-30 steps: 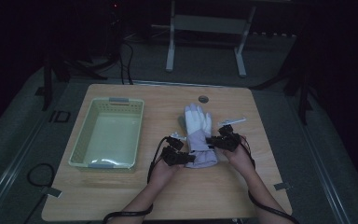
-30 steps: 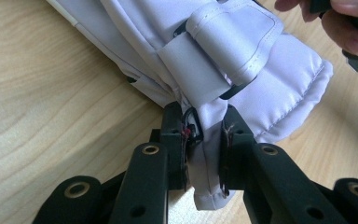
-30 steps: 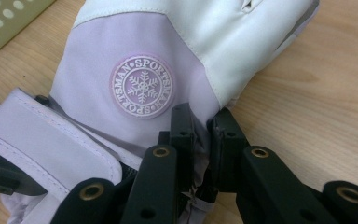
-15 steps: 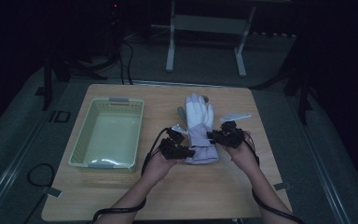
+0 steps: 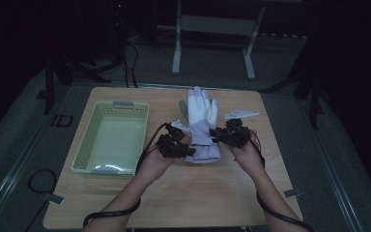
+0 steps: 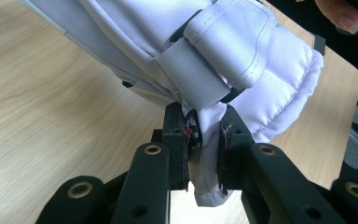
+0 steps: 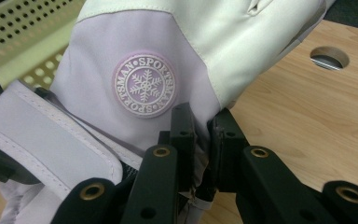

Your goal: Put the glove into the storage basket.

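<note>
Glove [image 5: 202, 126] cuff pinched btwn left tongs [image 6: 204, 149], right tongs [image 7: 202, 140], above table [image 5: 232, 188]

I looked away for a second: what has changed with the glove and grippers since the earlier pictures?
Both grippers, left gripper and right gripper, have risen and moved farther up the table, lifting the cuff end of the glove with them. Both stay clamped on it. The basket has not moved.
</note>
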